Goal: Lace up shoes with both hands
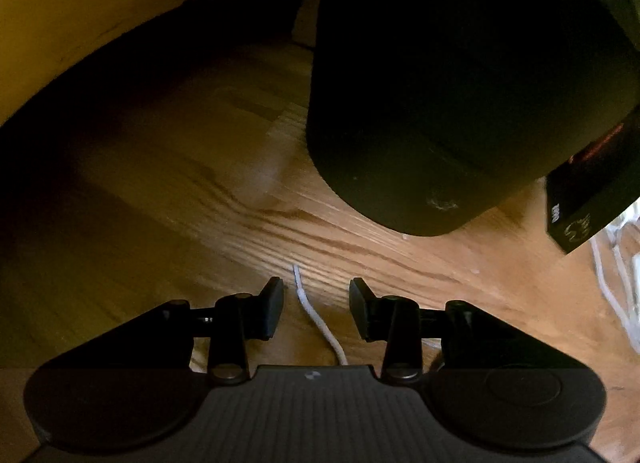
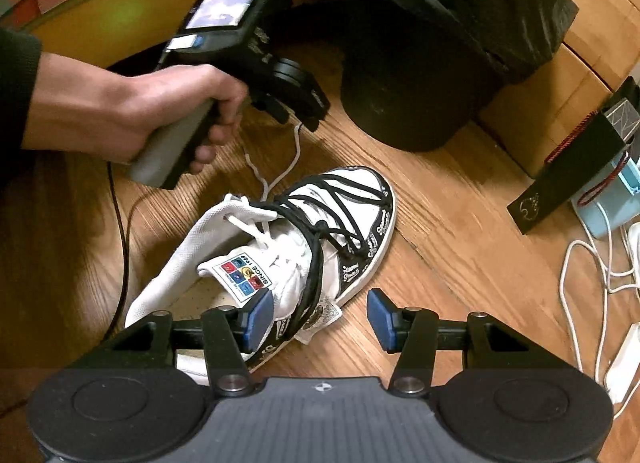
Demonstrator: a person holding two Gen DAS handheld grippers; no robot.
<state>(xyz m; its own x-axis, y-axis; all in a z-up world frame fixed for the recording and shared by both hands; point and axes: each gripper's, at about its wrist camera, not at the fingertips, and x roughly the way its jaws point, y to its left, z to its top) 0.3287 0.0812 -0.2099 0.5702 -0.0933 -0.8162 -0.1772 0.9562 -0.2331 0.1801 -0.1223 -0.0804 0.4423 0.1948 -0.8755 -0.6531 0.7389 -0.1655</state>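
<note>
A white high-top shoe (image 2: 348, 199) with black trim and black laces lies on the wood floor in the right wrist view. Thin white lace ends (image 2: 294, 159) run from its top eyelets up to my left gripper (image 2: 308, 125), which a hand holds beyond the shoe. In the left wrist view my left gripper (image 1: 316, 309) is open, and a white lace end (image 1: 310, 313) lies loose between its fingers on the floor. My right gripper (image 2: 320, 317) is open and empty, hovering over the shoe's near side by the tongue label (image 2: 242, 269).
A large black rounded object (image 2: 400, 103) (image 1: 440, 103) stands beyond the shoe, with a black plastic bag (image 2: 480, 3) behind it. A black box (image 2: 576, 171) (image 1: 588, 199), a light blue item (image 2: 608, 203) and white cables (image 2: 592, 275) lie right. A thin dark cable (image 2: 122, 239) trails left.
</note>
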